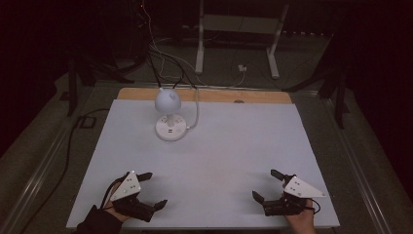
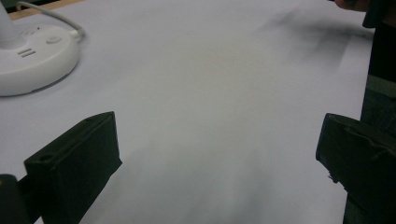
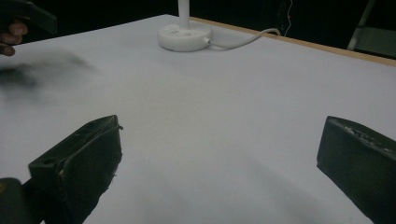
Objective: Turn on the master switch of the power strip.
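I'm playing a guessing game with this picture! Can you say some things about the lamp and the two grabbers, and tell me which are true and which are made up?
1. The white lamp stands near the far edge of the table. True.
2. The left gripper is squeezing the lamp. False: it sits near the front edge, far from the lamp, holding nothing.
3. Both grippers have their fingers spread apart. True: the right gripper is open too.
4. The lamp has no cord. False: a white cord runs from its round base toward the back of the table.
5. The two grippers touch each other. False: they rest well apart, one at each front corner.
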`<state>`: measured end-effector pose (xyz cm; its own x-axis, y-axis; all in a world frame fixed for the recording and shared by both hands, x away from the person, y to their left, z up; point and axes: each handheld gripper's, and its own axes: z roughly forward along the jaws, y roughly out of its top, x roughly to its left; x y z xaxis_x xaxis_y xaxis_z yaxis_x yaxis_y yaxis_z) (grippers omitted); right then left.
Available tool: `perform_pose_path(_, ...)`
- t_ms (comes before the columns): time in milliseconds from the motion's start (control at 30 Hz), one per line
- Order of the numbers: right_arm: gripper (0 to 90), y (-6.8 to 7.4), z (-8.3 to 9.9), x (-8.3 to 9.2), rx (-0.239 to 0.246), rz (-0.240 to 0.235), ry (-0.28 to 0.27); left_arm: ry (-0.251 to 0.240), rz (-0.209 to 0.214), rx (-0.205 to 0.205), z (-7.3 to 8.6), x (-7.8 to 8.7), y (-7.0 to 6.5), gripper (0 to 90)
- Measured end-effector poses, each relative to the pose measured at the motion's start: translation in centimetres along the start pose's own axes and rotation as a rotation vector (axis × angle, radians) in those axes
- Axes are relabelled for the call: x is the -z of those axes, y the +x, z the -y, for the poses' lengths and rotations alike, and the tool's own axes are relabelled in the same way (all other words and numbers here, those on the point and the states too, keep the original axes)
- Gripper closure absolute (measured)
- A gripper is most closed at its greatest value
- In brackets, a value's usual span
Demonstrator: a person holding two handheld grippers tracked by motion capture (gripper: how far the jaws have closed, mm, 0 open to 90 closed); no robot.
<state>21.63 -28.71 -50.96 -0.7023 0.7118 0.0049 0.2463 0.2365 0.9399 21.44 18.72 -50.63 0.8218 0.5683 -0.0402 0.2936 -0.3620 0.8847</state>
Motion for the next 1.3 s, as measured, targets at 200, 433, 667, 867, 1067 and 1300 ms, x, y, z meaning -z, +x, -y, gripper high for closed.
perform_pose_path(200,0.0,0.0,-0.1,0.1,0.001,-0.002,-0.005,-0.005,0.011,-0.016,-0.7,0.2,-0.1,0.2)
perform_pose_path(433,0.0,0.0,-0.1,0.2,-0.006,-0.002,-0.012,-0.005,0.020,-0.028,-1.7,0.6,0.0,0.2)
perform_pose_path(667,0.0,0.0,-0.1,0.1,-0.006,-0.006,-0.010,-0.001,0.024,-0.030,-2.4,0.7,0.2,0.2)
perform_pose_path(867,0.0,0.0,-0.1,0.2,-0.005,-0.004,-0.012,0.002,0.026,-0.031,-3.2,0.7,0.4,0.2)
perform_pose_path(1067,0.0,0.0,-0.1,0.2,-0.008,-0.005,-0.012,0.001,0.027,-0.025,-4.0,0.8,0.7,0.2)
perform_pose_path(1300,0.0,0.0,0.0,0.1,-0.011,-0.009,-0.009,0.000,0.019,-0.036,-5.0,0.6,1.0,0.2)
